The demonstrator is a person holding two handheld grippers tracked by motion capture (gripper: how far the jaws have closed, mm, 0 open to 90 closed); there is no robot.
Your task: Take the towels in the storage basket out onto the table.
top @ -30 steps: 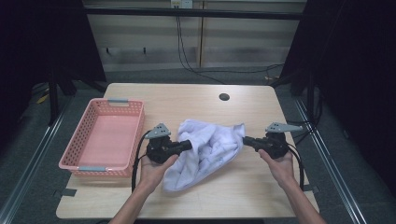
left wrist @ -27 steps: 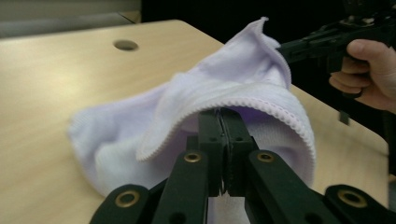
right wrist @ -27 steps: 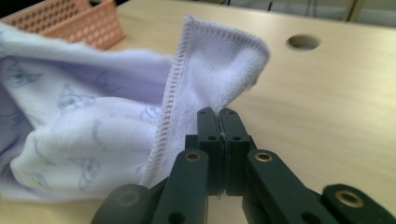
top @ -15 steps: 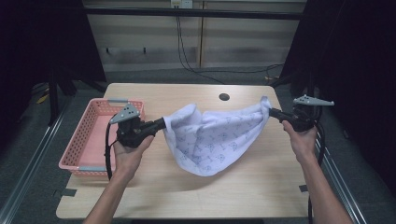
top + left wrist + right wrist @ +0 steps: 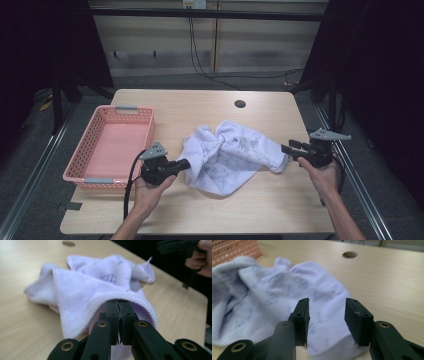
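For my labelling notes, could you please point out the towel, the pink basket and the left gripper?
towel (image 5: 235,152), high view, its printed middle.
pink basket (image 5: 80,176), high view, its near rim.
left gripper (image 5: 186,163), high view, its closed tips.

Both grippers were black, each topped by a grey three-cornered plate. The left gripper trailed a black cable looping toward 7 o'clock; the right gripper trailed one toward 5 o'clock. Brass-coloured rivets dotted the linkages. The forearms were unsleeved.
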